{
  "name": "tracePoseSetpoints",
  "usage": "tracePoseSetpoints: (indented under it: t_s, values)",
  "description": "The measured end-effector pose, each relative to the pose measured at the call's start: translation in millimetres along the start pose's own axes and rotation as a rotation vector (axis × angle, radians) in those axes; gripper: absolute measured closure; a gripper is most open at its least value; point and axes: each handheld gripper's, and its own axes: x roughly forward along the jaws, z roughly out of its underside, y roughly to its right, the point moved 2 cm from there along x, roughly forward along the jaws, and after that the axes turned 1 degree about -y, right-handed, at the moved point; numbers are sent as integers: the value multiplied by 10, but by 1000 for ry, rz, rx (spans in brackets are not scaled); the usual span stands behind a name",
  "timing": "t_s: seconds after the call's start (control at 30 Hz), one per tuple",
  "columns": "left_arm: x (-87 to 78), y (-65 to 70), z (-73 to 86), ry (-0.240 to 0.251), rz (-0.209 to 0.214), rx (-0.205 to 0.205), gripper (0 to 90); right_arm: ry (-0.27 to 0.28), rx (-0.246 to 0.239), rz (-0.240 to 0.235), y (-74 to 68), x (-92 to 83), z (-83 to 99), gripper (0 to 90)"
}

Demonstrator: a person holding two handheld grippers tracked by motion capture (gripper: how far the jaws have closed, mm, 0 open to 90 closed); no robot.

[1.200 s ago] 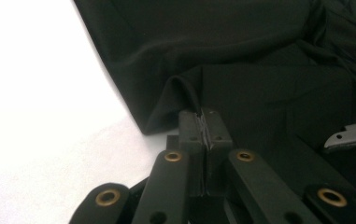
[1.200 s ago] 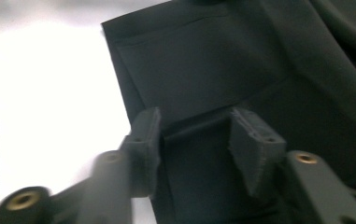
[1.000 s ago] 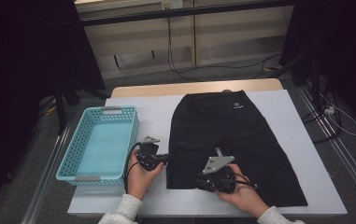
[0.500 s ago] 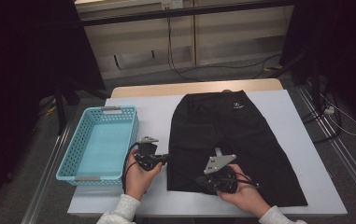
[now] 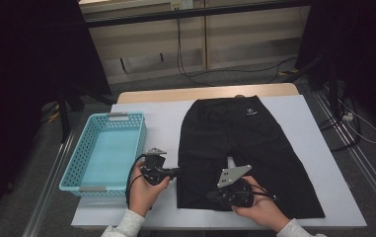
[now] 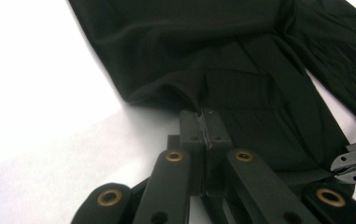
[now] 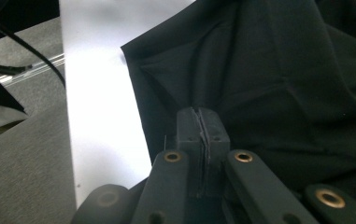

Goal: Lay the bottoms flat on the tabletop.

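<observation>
Room: a dim workspace, with pale cabinets and trailing cables on the grey floor behind a white table (image 5: pixel 156 123).
Shorts: black shorts (image 5: pixel 244 148) lie flat on the table, waistband at the far side, both legs pointing toward the person.
Basket: a light blue basket (image 5: pixel 107 150) stands on the table, on the far side of the left gripper from the shorts.
Left gripper: the left gripper (image 6: pixel 205 125) sits at the outer edge of the shorts' left leg; its jaws are pressed together with a fold of the black fabric's hem pinched between the tips.
Right gripper: the right gripper (image 7: pixel 202 122) rests at the bottom hem of the same leg, near its corner; its jaws have just been closing and now clamp a pinch of the black cloth.
Between the grippers: the hem of that leg runs from one pinch to the other.
</observation>
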Motion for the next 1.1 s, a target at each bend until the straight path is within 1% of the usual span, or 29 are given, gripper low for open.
tracePoseSetpoints:
  t_s: [0.07, 0.13, 0.2, 0.27, 0.3, 0.33, 0.4, 0.43, 0.47, 0.53, 0.57, 0.6, 0.63, 0.67, 0.7, 0.77, 0.83, 0.87, 0.9, 0.97, 1.03, 1.07, 1.1]
  values:
    - [2, 1, 30, -15, -7, -5, 897, -4, -2, -2, -12, 4, 4, 894]
    - [6, 2, 54, -28, -6, -15, 897, -9, -1, -9, -18, 9, 10, 894]
    - [12, 4, 72, -48, -9, -8, 895, -14, -3, -24, -27, 16, 16, 894]
    - [17, 8, 72, -42, -12, -1, 874, -20, -9, -28, -35, 20, 19, 894]
    - [15, 0, 60, -19, -11, -3, 823, -24, -7, -31, -42, 21, 20, 893]
    - [15, -7, 42, 1, -19, -2, 744, -25, -8, -29, -43, 24, 20, 893]
    - [18, -15, 2, 35, -36, -2, 713, -30, -11, -33, -38, 44, 24, 894]
    - [23, -29, -16, 60, -52, 1, 665, -34, -6, -35, -41, 55, 24, 893]
    - [28, -45, -30, 72, -75, 3, 608, -38, -11, -39, -42, 64, 25, 894]
    - [49, -87, -46, 85, -98, -8, 579, -45, -17, -48, -53, 71, 28, 893]
    - [65, -107, -47, 78, -111, -15, 560, -45, -15, -49, -59, 69, 28, 894]
    - [89, -128, -47, 70, -116, -22, 566, -47, -14, -51, -63, 64, 28, 894]
    - [113, -143, -46, 65, -113, -34, 567, -49, -15, -48, -63, 60, 29, 893]
    - [137, -156, -45, 56, -122, -39, 572, -48, -18, -48, -57, 56, 31, 894]
    - [147, -162, -46, 45, -128, -35, 581, -48, -17, -49, -53, 54, 34, 893]
    - [174, -167, -50, 42, -129, -38, 600, -48, -12, -46, -51, 54, 37, 894]
    - [197, -172, -50, 28, -141, -43, 636, -49, -14, -46, -52, 55, 38, 893]
    - [205, -177, -48, 24, -137, -40, 665, -49, -13, -44, -54, 54, 38, 893]
    - [214, -169, -48, 26, -134, -47, 687, -48, -15, -44, -54, 54, 37, 893]
    - [219, -156, -44, 14, -128, -48, 744, -49, -18, -42, -55, 53, 35, 893]
    - [222, -153, -41, 3, -130, -47, 798, -48, -17, -39, -52, 55, 33, 893]
    - [223, -147, -43, -11, -120, -59, 841, -48, -16, -36, -52, 57, 31, 893]
    - [230, -143, -42, -9, -117, -61, 883, -47, -14, -36, -55, 58, 28, 893]
